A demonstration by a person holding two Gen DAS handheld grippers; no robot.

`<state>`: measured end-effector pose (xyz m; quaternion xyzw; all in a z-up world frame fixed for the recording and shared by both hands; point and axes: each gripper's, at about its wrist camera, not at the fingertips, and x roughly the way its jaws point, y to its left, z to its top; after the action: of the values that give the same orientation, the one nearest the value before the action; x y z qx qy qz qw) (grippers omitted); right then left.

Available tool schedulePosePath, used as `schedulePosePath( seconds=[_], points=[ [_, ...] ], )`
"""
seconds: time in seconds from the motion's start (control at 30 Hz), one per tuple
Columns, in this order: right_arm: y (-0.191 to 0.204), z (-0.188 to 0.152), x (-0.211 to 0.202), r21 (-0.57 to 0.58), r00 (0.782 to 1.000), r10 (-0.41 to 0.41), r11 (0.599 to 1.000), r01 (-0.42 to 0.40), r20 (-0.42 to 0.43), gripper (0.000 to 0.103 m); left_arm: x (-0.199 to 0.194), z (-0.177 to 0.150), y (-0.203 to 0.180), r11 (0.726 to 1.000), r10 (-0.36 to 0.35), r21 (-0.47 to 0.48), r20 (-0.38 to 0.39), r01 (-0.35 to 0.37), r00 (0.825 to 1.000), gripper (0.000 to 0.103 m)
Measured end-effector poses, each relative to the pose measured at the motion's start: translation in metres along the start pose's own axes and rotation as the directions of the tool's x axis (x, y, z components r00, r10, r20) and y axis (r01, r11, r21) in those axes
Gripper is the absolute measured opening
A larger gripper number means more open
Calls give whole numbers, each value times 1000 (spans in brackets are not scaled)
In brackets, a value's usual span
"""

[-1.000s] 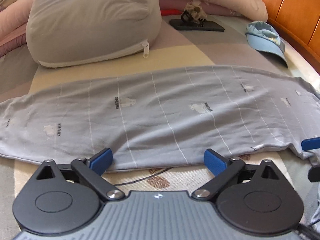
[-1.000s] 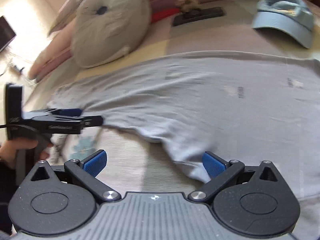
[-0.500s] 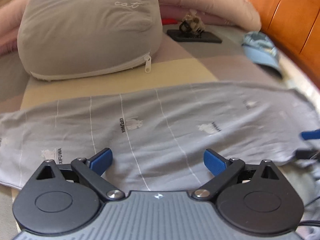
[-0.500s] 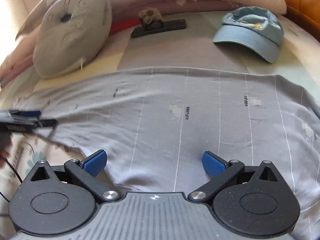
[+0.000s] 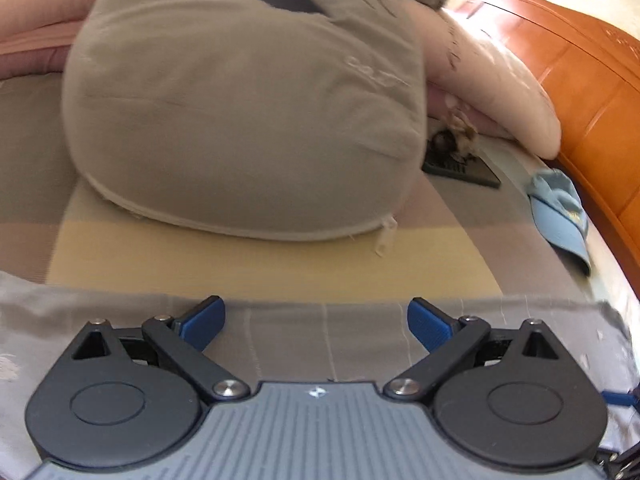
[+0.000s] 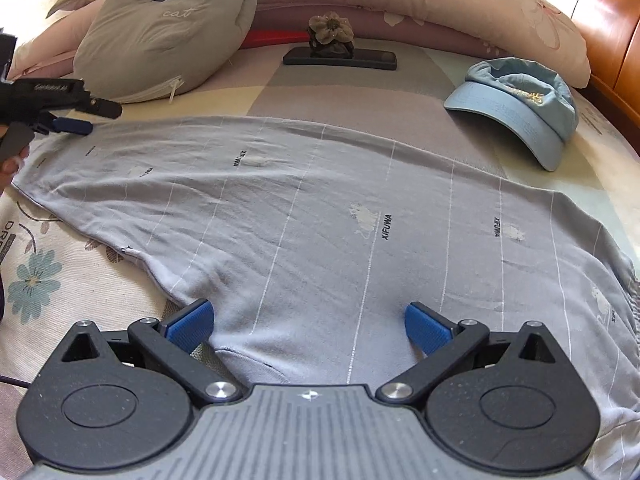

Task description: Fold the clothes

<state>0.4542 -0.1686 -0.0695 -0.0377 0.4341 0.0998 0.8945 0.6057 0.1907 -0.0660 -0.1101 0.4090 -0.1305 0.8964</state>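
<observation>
A grey garment (image 6: 320, 208) with thin white stripes and small printed figures lies spread flat across the bed. My right gripper (image 6: 308, 322) is open above its near edge, blue pads wide apart with cloth under them. In the left wrist view my left gripper (image 5: 316, 320) is open too, low over the garment's far edge (image 5: 320, 320). The right wrist view shows the left gripper (image 6: 68, 116) side-on at the garment's far left end, a hand (image 6: 10, 160) holding it. Nothing is gripped.
A big grey cushion (image 5: 248, 120) lies right ahead of the left gripper. A blue cap (image 6: 520, 104), a dark phone (image 6: 340, 58) with a small flower ornament, long pink pillows (image 6: 440, 4) and an orange wooden headboard (image 5: 580, 92) lie beyond. The floral bedsheet (image 6: 36, 280) shows at left.
My left gripper has moved forward over the garment to its far edge, near the cushion. The right gripper has swung to face the garment squarely and stays over its near edge. Both stay open.
</observation>
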Motion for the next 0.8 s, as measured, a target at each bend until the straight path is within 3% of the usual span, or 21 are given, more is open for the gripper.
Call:
schedulePosePath(
  seconds=[0.1, 0.23, 0.33, 0.4, 0.47, 0.8],
  points=[
    [0, 0, 0, -3, 1000, 0, 1000, 0, 1, 103, -18, -2, -3, 998, 43, 47, 26, -44, 999, 98],
    [1, 0, 0, -6, 1000, 1, 1000, -1, 6, 103, -24, -14, 17, 999, 29, 28, -34, -28, 999, 98],
    [1, 0, 1, -6, 1000, 4, 1000, -4, 5, 103, -38, -22, 39, 1000, 19, 17, -1, -19, 1000, 98],
    [1, 0, 1, -7, 1000, 4, 1000, -4, 7, 103, -44, -18, 54, 986, 165, 0, 8, -165, 986, 98],
    [1, 0, 1, -7, 1000, 2, 1000, -2, 6, 103, -43, -13, 73, 949, 315, -1, -1, -315, 949, 98],
    [3, 1, 2, -5, 1000, -9, 1000, 9, -1, 103, -36, -5, 72, 958, 285, 40, 10, -285, 959, 98]
  ],
)
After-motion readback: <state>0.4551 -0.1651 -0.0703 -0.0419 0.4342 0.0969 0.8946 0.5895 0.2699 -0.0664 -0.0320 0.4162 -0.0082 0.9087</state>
